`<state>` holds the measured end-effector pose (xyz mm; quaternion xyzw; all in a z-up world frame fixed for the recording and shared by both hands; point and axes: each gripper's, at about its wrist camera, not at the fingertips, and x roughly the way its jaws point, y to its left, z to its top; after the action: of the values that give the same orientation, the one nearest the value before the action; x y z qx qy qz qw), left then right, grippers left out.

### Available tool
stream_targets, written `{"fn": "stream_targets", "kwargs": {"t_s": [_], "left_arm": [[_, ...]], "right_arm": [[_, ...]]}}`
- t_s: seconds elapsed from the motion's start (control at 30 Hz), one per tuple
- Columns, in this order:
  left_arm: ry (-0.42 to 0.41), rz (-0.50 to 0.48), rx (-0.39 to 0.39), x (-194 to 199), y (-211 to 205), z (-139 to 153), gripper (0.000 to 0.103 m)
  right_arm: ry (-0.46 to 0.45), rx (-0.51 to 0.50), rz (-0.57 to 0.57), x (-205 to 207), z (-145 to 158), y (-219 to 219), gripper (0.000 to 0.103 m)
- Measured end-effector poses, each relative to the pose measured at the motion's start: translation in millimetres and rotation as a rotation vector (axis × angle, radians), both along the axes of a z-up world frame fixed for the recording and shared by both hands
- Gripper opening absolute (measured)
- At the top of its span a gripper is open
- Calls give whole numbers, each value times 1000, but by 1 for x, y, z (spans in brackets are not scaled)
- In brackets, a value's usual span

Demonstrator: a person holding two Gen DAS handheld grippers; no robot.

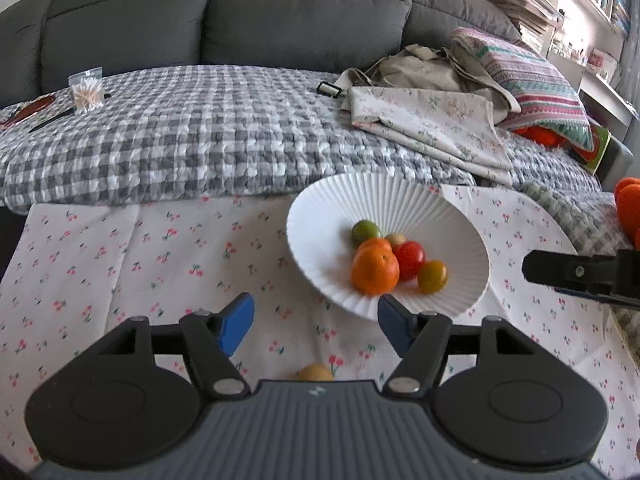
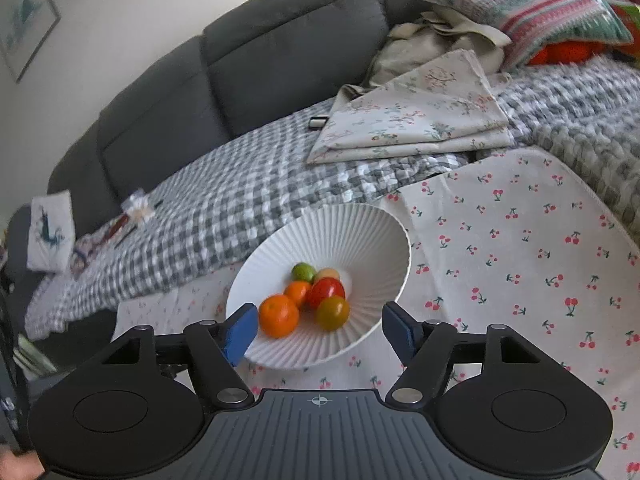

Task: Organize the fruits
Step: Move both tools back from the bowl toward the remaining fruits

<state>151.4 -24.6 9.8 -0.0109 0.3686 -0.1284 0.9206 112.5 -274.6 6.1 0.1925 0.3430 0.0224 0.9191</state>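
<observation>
1. Six small fruits sat in the white ribbed ceramic bowl [image 2: 360, 236]: two oranges, the larger one [image 2: 279, 316] at the bowl's 7 o'clock and the smaller one [image 2: 297, 292] behind it; one red tomato [image 2: 326, 291] near the middle; one green-and-orange tomato [image 2: 332, 313] at 5 o'clock; one green lime-like fruit [image 2: 303, 272] at 12 o'clock; and one pale, beige fruit [image 2: 327, 274] just beside it, mostly hidden.
2. A seventh fruit, round and yellow [image 1: 315, 372], lay outside the bowl on the cherry-print white cloth [image 1: 180, 264], half hidden behind the left gripper's body.
3. The fruits in the bowl were glossy and smooth, huddled together and touching in the bowl's low centre.
4. The left gripper [image 1: 316, 324] had its blue-padded jaws spread wide with nothing between them, the bowl's near rim [image 1: 360, 308] at its 1 o'clock.
5. The right gripper [image 2: 320, 330] likewise stood with its jaws wide apart and empty, framing the bowl's near rim.
6. Only the left wrist view showed the yellow fruit, a clear tub of cotton swabs [image 1: 86, 88] at 10 o'clock on the grey checked blanket [image 1: 200, 140], and the right gripper's black finger [image 1: 576, 272] at 3 o'clock.
7. Only the right wrist view showed framed pictures [image 2: 28, 20] on the wall at 10 o'clock.
</observation>
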Motion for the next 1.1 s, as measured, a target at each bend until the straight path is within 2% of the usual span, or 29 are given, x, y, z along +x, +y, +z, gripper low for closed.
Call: {"fn": "stream_targets", "kwargs": {"t_s": [0.13, 0.37, 0.67, 0.73, 0.9, 1.1], "left_arm": [[22, 18, -7, -10, 6, 2, 73], [84, 46, -41, -24, 18, 1, 74], [162, 73, -123, -41, 37, -5, 81], [184, 71, -127, -40, 37, -9, 84], [239, 75, -125, -35, 36, -22, 84], [255, 95, -121, -32, 40, -29, 85]], "right_arm": [[3, -23, 23, -9, 3, 6, 75], [12, -63, 67, -25, 7, 16, 81], [30, -79, 120, -39, 9, 28, 86], [39, -81, 133, -41, 8, 31, 86], [86, -95, 154, -40, 0, 37, 87], [123, -88, 140, -38, -7, 34, 87]]}}
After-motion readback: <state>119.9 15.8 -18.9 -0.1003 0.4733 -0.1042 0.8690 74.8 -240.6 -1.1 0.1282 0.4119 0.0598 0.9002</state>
